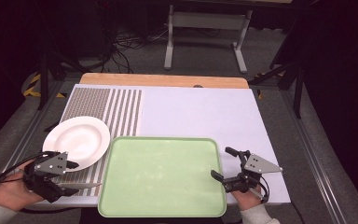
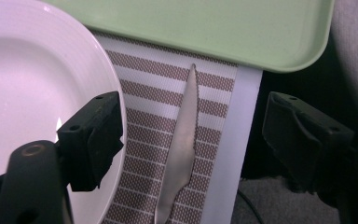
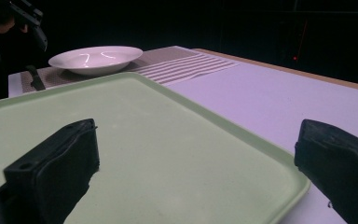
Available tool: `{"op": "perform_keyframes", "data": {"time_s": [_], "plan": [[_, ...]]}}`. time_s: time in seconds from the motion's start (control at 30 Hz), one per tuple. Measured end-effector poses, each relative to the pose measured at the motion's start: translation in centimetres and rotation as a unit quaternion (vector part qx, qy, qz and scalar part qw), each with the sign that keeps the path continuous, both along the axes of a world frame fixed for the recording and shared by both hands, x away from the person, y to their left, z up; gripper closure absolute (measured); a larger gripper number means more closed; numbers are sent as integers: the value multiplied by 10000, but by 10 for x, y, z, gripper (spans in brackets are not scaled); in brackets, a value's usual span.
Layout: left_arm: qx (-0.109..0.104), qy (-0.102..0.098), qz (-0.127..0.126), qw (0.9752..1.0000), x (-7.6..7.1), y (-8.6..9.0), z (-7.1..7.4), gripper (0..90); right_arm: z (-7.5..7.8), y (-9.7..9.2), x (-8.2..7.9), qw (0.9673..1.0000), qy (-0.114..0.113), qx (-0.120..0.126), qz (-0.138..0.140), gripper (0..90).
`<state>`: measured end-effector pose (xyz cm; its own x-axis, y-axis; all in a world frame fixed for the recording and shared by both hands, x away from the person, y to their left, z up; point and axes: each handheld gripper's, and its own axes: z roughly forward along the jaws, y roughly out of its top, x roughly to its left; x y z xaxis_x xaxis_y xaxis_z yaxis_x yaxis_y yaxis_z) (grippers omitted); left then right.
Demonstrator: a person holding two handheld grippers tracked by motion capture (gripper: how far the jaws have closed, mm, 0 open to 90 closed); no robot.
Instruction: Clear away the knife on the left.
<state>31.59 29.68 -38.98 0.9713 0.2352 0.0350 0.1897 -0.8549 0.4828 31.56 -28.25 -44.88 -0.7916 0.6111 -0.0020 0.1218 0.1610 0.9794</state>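
High view, left gripper point(image 1: 72, 175) at the table's near-left corner, jaws spread either side of a knife point(image 2: 182, 144) lying flat on the striped placemat point(image 2: 214, 109) between white plate point(image 1: 77, 140) and green tray point(image 1: 161, 175), pads not touching it, right gripper point(image 1: 223, 163) spread wide over the tray's right rim.

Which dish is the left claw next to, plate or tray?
The white plate: round, on the striped placemat, beside the left claw. The green tray sits farther right.
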Motion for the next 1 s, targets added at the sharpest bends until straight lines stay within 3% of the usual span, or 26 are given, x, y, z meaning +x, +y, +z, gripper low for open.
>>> {"op": "perform_keyframes", "data": {"time_s": [0.33, 0.67, 1.0], "plan": [[379, 277, -2, 9989, 3, 14, -4, 271, 0, 0, 0, 10000, 12, 9, 8, 5], [698, 411, 5, 9967, 6, 25, -11, 316, 0, 1, 0, 10000, 7, -18, 14, 5], [1192, 517, -26, 9915, 10, 30, -20, 398, -1, 1, 0, 10000, 11, -30, 17, 5]]}}
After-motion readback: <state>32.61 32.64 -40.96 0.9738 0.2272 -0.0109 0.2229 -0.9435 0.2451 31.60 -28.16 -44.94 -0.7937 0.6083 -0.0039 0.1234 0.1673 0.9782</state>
